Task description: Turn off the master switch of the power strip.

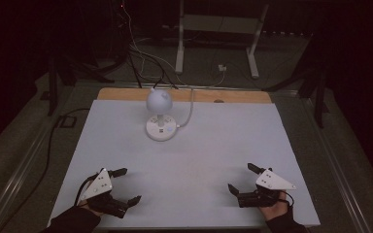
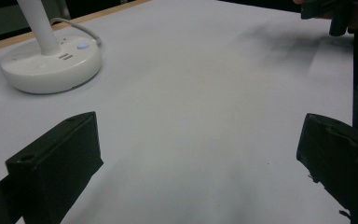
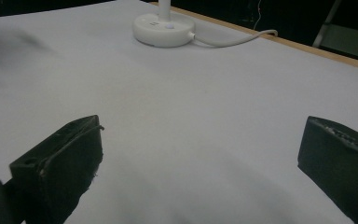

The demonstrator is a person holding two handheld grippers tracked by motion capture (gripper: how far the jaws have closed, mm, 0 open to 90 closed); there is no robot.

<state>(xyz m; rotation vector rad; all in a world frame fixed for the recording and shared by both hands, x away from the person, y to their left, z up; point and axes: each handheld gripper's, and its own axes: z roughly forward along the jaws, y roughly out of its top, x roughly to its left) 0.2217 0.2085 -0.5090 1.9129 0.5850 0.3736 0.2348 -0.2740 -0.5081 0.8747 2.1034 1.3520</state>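
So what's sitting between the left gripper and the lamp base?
Nothing: in the left gripper view, bare white table runs from the open left gripper to the lamp base.

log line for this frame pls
left tongs: open, empty, near edge | right tongs: open, empty, near edge | lamp: upright, far centre, untouched | mat: bare between

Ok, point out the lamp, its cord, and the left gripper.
lamp (image 1: 161, 128): high view, on its round white base.
cord (image 1: 190, 110): high view, on the white stretch right of the base.
left gripper (image 1: 128, 186): high view, midway between its open jaw tips.
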